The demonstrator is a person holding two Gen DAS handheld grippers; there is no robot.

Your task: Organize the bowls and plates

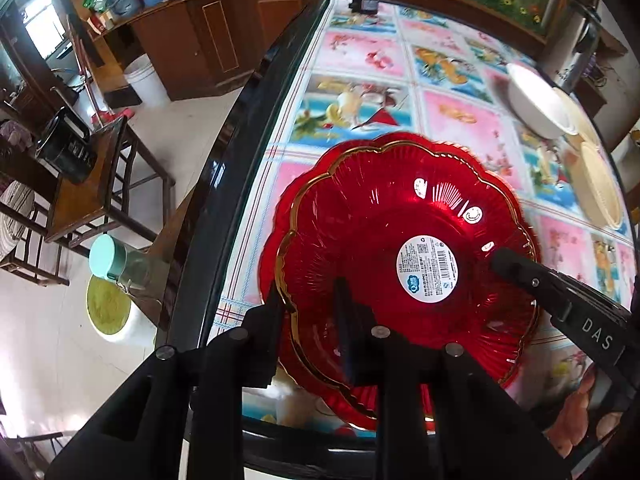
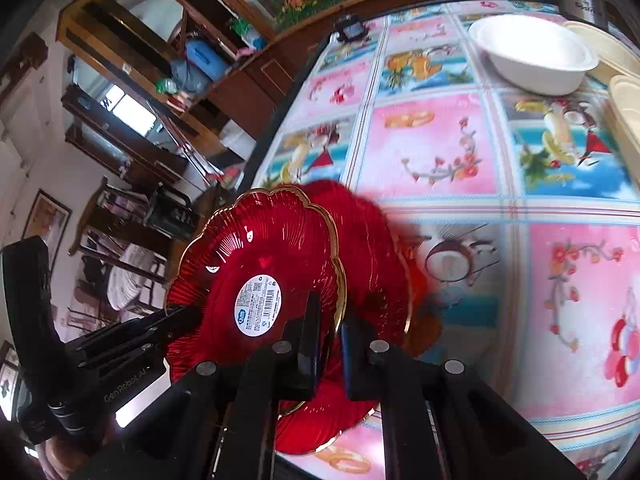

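Note:
Two red scalloped plates with gold rims sit at the near left corner of the table. The upper red plate (image 1: 400,224) (image 2: 256,248), with a round white sticker, tilts over the lower red plate (image 1: 360,412) (image 2: 380,260), which lies on the cloth. My right gripper (image 2: 330,340) is shut on the upper plate's near rim; in the left wrist view the right gripper (image 1: 496,258) reaches in from the right. My left gripper (image 1: 310,316) (image 2: 188,314) straddles the opposite rim with a visible gap between its fingers.
A white bowl (image 1: 536,100) (image 2: 532,56) and cream plates (image 1: 600,184) (image 2: 628,112) sit at the far right. A small black device (image 1: 364,0) stands at the far edge. The table's black edge (image 1: 224,200) drops to the floor at left, with a teal-capped bottle (image 1: 108,256) and chairs beyond it.

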